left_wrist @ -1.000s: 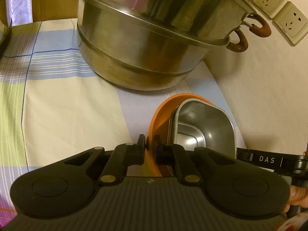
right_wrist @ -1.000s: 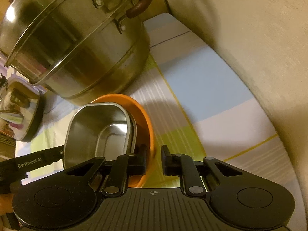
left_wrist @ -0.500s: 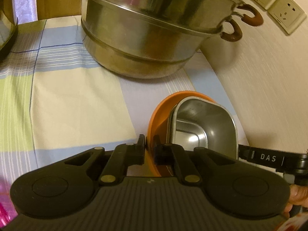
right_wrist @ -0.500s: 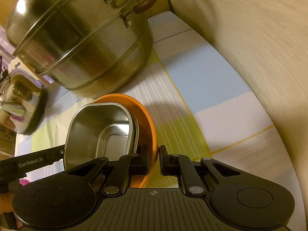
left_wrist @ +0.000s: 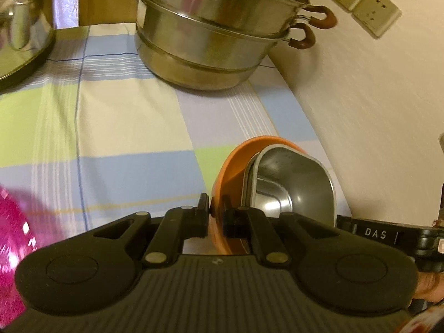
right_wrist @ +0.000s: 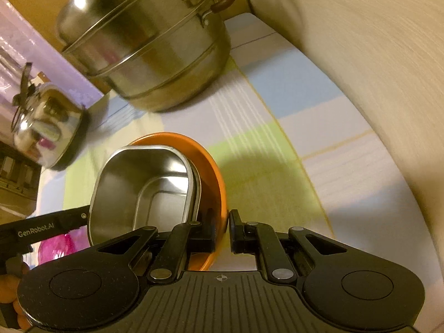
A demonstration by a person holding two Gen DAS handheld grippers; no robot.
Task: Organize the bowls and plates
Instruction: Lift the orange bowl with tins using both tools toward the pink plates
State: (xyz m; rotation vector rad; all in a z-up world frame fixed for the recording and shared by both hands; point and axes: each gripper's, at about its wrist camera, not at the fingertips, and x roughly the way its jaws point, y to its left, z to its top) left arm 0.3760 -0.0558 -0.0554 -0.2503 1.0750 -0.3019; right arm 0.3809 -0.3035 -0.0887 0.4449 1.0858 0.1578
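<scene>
1. I read this as the carry step: both tongs grip one orange bowl (left_wrist: 230, 163) by opposite sides of its rim. The left tongs (left_wrist: 216, 213) are clenched on the rim, and the right tongs (right_wrist: 222, 222) are clamped on the other side.
2. Steel containers (right_wrist: 144, 186), at least two nested, sit inside the bowl. The stack looks held clear of the surface (left_wrist: 125, 127), at about 5 o'clock in the left view and 7 o'clock in the right.
3. Next, I judge, comes setting it down. Both hands must move level together, or the steel inserts could slide.
4. The surface wears a checked cloth of pale blue, green and cream. A tiered steel steamer pot (left_wrist: 216, 33) stands at 12 o'clock, well apart.
5. A shiny lid (right_wrist: 47, 127) lies at 9 o'clock, something pink (left_wrist: 11, 252) at 8 o'clock, and wall sockets (left_wrist: 363, 2) are at 1 o'clock.
</scene>
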